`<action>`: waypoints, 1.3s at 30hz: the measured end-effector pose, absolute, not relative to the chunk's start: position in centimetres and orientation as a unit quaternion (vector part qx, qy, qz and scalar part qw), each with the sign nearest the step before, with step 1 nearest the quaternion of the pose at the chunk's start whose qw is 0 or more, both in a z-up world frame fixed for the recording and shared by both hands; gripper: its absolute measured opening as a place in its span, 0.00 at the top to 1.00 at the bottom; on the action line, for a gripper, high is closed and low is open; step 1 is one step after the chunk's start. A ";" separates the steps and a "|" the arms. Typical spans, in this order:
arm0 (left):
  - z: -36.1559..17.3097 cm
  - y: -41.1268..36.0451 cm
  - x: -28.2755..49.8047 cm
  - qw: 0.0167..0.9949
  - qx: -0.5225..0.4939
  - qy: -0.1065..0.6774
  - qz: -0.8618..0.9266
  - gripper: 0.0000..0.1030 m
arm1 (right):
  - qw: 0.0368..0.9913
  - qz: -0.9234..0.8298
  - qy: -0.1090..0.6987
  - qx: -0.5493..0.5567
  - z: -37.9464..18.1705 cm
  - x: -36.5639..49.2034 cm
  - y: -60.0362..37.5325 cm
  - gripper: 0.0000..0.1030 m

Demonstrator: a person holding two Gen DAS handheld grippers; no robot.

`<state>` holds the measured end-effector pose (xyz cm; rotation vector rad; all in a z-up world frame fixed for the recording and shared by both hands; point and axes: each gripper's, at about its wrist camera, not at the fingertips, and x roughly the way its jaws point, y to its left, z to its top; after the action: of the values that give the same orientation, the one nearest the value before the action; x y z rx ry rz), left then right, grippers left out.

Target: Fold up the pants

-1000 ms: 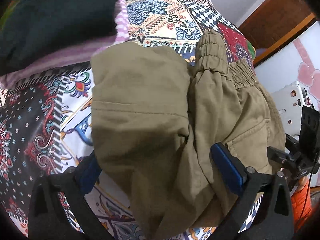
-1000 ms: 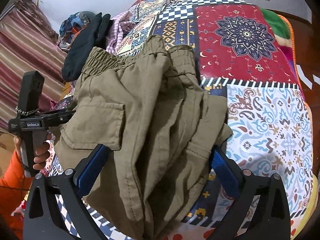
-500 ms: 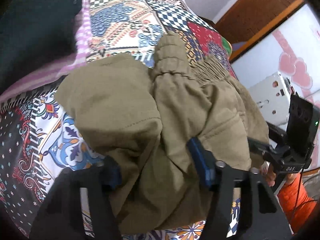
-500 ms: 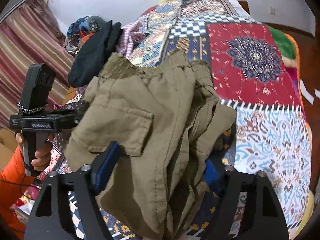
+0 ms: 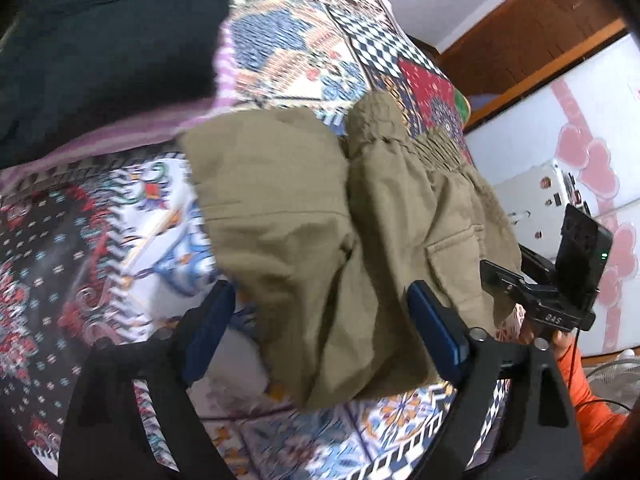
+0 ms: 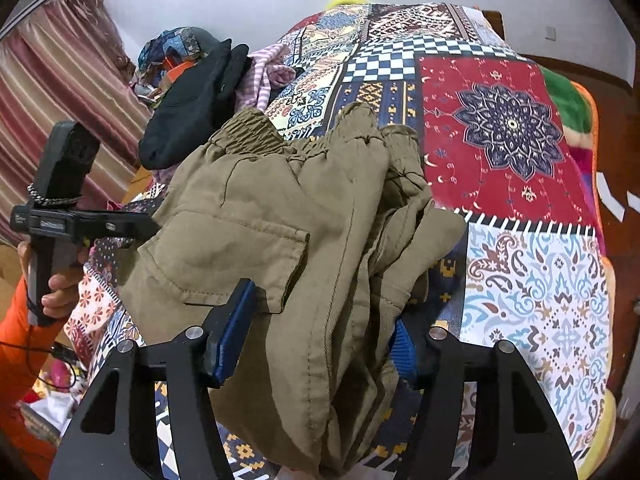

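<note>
Olive khaki pants (image 5: 304, 216) lie bunched and partly folded on a patchwork bedspread (image 5: 120, 216), with the elastic waistband (image 6: 248, 132) at the far end and a flap pocket (image 6: 224, 256) on top. My left gripper (image 5: 320, 328) is open, with the near fold of the pants lying between its blue pads (image 5: 436, 336). My right gripper (image 6: 316, 336) is shut on the near edge of the pants (image 6: 320, 264), its blue pads (image 6: 232, 332) pressing thick layers. Each gripper shows in the other's view, the right one (image 5: 560, 292) and the left one (image 6: 52, 216).
A black garment (image 5: 100, 40) and a striped pink one (image 5: 120, 136) lie on the bed's far left; they show in the right wrist view too (image 6: 196, 96). A curtain (image 6: 60, 80) hangs left. A wooden door (image 5: 520, 40) and a white appliance (image 5: 536, 196) stand right.
My left gripper's jaws have opened and pulled back, and the pants fold has dropped lower. My right gripper's jaws have closed on the pants edge.
</note>
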<state>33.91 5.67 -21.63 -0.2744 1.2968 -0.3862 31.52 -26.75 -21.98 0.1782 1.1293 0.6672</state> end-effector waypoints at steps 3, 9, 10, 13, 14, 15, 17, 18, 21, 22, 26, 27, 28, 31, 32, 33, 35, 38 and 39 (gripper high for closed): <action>-21.6 6.3 33.5 0.775 -0.119 0.596 -0.172 0.06 | 0.789 0.309 0.524 0.085 -22.2 31.4 -26.8 0.41; -24.8 3.7 34.0 0.747 -0.114 0.625 -0.197 0.06 | 0.787 0.309 0.527 0.086 -22.2 31.2 -27.0 0.40; -25.1 3.0 34.2 0.750 -0.106 0.622 -0.199 0.06 | 0.786 0.309 0.528 0.084 -22.2 31.2 -27.0 0.40; -25.0 2.0 34.3 0.754 -0.102 0.611 -0.217 0.06 | 0.784 0.308 0.532 0.083 -22.4 31.2 -26.9 0.39; -24.9 2.0 34.4 0.752 -0.111 0.609 -0.225 0.06 | 0.783 0.309 0.533 0.084 -22.4 31.2 -27.0 0.39; -24.9 2.1 34.5 0.750 -0.122 0.607 -0.233 0.06 | 0.781 0.310 0.534 0.087 -22.5 31.3 -27.1 0.38; -24.9 2.7 34.7 0.743 -0.150 0.604 -0.246 0.06 | 0.779 0.312 0.535 0.095 -22.6 31.3 -27.3 0.38; -25.0 3.1 34.9 0.739 -0.167 0.603 -0.251 0.06 | 0.779 0.313 0.535 0.097 -22.6 31.3 -27.3 0.38; -25.0 4.5 34.7 0.732 -0.206 0.596 -0.259 0.06 | 0.779 0.315 0.533 0.097 -22.7 31.1 -27.4 0.37; -24.9 4.7 34.7 0.728 -0.215 0.594 -0.264 0.06 | 0.779 0.315 0.533 0.096 -22.6 31.0 -27.4 0.37; -24.4 4.7 34.7 0.728 -0.225 0.584 -0.278 0.06 | 0.777 0.316 0.535 0.099 -22.7 31.0 -27.6 0.36; -24.3 4.6 34.7 0.726 -0.231 0.582 -0.283 0.06 | 0.777 0.316 0.535 0.100 -22.7 30.9 -27.6 0.36; -24.4 4.8 34.8 0.722 -0.244 0.580 -0.287 0.06 | 0.777 0.316 0.535 0.101 -22.7 30.9 -27.6 0.36; -24.7 6.1 34.7 0.703 -0.290 0.580 -0.291 0.06 | 0.777 0.315 0.535 0.104 -22.7 30.8 -27.7 0.35; -24.8 6.5 34.6 0.702 -0.294 0.581 -0.289 0.06 | 0.777 0.315 0.535 0.103 -22.7 30.7 -27.6 0.35; -24.9 6.5 34.6 0.703 -0.293 0.581 -0.286 0.06 | 0.778 0.315 0.535 0.101 -22.7 30.7 -27.6 0.35; -24.8 6.2 34.6 0.707 -0.282 0.584 -0.282 0.06 | 0.778 0.314 0.535 0.101 -22.6 30.6 -27.6 0.35; -24.2 4.5 34.7 0.726 -0.233 0.588 -0.271 0.06 | 0.778 0.313 0.535 0.099 -22.6 30.6 -27.4 0.35; -24.0 4.0 34.7 0.731 -0.219 0.589 -0.268 0.06 | 0.778 0.313 0.535 0.098 -22.6 30.6 -27.4 0.35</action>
<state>34.74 4.01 -24.00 -0.4820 1.2958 -0.5902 30.64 -27.39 -22.56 0.2114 1.1578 0.6767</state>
